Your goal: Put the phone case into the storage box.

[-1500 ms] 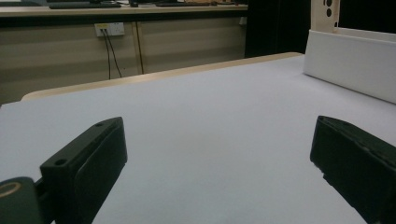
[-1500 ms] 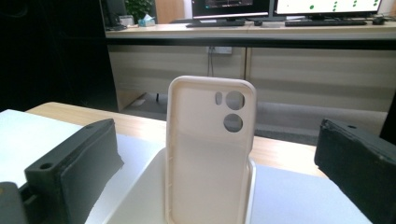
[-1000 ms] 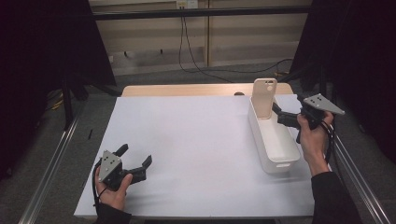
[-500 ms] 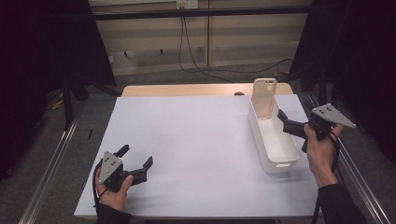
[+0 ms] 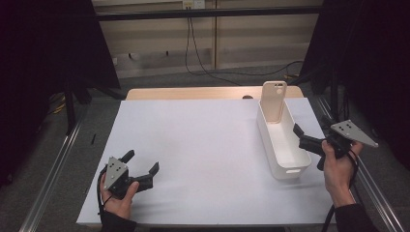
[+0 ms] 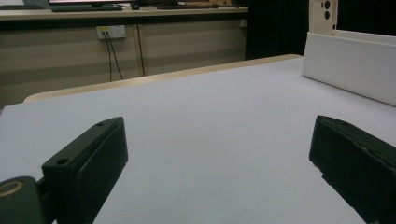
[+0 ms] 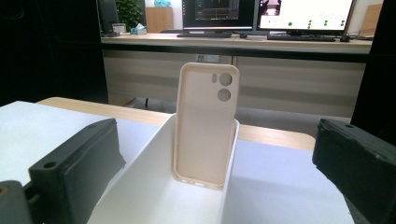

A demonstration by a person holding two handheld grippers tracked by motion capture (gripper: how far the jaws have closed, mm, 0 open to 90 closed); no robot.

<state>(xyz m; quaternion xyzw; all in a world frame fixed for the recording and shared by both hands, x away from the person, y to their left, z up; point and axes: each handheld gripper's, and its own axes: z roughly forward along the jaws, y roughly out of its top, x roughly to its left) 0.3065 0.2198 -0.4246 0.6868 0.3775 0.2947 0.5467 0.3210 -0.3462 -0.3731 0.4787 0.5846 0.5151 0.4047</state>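
Beige phone case [image 7: 205,123] upright against the far end wall of the long white bin [image 5: 283,145], camera holes at the top, straight ahead of the right gripper [image 5: 309,137] and centred between its jaws in the right gripper view. Case base down inside the bin, upper half clear above the rim. Right gripper wide open, empty, beside the bin's near right wall, just apart from it, aimed along its length.

Likely step: the case stood in the bin and hands off it, or a fresh approach lined up; cannot tell which. For a grasp, next move probably forward along the bin, raised enough to clear the rim, jaws closing across the case's upper part.

Left gripper [image 5: 142,169] wide open too, empty, low over the white table cover [image 5: 203,145] at the near left corner, well apart from bin and case, both far off to its right. Bare cover between its jaws.

In the way: only the bin's own side walls, narrow for open jaws. Wooden table edge [image 5: 193,93] and floor cables [image 5: 198,53] beyond, no hindrance.
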